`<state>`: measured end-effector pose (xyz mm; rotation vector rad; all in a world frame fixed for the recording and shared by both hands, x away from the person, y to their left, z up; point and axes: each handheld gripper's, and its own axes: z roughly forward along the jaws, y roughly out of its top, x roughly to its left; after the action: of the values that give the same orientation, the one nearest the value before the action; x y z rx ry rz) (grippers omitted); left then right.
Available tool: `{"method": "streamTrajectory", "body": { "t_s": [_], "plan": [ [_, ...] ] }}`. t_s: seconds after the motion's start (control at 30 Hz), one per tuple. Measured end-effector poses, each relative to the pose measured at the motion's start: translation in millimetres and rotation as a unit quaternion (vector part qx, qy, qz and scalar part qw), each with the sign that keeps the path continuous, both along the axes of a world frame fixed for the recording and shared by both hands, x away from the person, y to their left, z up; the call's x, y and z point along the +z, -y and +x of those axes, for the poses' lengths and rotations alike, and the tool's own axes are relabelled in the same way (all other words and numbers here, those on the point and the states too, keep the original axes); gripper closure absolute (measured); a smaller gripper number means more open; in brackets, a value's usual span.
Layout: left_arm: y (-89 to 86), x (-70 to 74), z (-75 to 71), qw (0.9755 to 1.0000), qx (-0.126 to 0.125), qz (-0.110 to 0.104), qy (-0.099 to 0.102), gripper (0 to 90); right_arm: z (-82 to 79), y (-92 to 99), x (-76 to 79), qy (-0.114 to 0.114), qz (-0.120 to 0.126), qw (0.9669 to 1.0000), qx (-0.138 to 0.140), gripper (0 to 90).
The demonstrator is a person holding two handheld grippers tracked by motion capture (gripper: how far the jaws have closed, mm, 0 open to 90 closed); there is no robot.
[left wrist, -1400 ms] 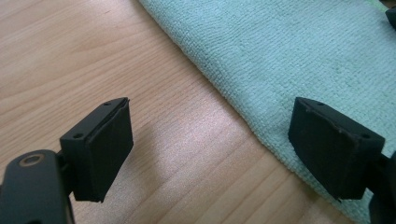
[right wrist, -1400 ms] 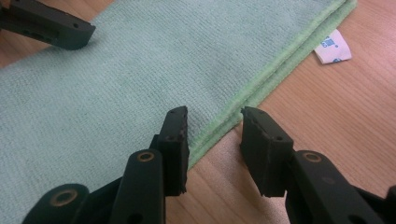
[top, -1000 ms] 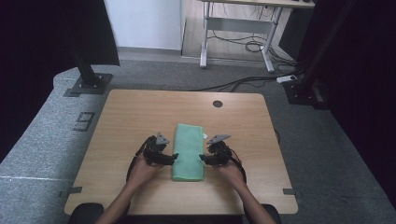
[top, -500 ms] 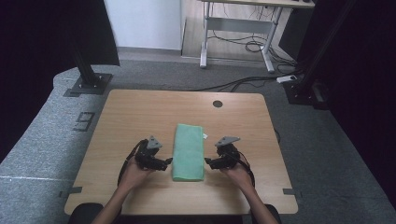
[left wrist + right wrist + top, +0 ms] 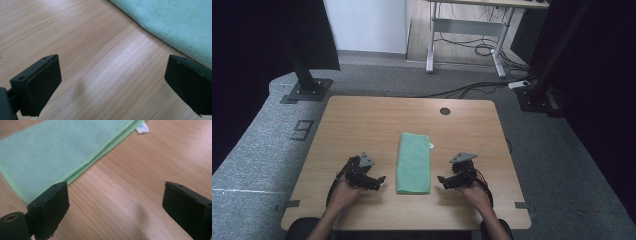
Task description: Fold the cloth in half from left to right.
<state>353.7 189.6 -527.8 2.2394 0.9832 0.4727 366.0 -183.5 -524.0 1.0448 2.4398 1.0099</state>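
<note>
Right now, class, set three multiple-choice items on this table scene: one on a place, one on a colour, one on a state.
1. Where does the cloth lie?
A. between the two grippers
B. left of both
C. on the floor

2. What colour is the cloth?
A. red
B. green
C. black

3. How is the left gripper?
A. shut on the cloth
B. open, holding nothing
C. shut on a cup

Key: 1 A, the right gripper sits on its other side; 2 B, it is pale green; 3 B, bare table shows between its jaws.
</note>
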Motion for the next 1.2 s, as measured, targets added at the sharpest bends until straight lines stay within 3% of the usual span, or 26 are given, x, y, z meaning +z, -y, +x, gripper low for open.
{"method": "streamTrajectory", "body": {
  "t_s": [0.43,0.7,0.87,1.2],
  "plan": [
    [-8.1,-17.4,2.8,0.9998,0.002,0.011,-0.015,0.0,-0.6,8.4,-21.1,-0.002,-0.006,0.9999,-0.009,2.1],
    [-12.9,-21.2,5.9,0.9992,0.005,-0.018,-0.034,0.0,0.7,11.5,-29.3,0.000,-0.006,0.9999,-0.011,1.1],
    [-12.9,-21.3,6.1,0.9992,0.006,-0.018,-0.035,0.0,1.7,14.2,-32.6,0.003,0.006,0.9999,-0.013,0.0],
    [-11.0,-21.3,5.9,0.9991,0.017,-0.018,-0.035,0.0,1.7,14.1,-32.6,0.002,0.006,0.9999,-0.013,0.0]
  ]
}}
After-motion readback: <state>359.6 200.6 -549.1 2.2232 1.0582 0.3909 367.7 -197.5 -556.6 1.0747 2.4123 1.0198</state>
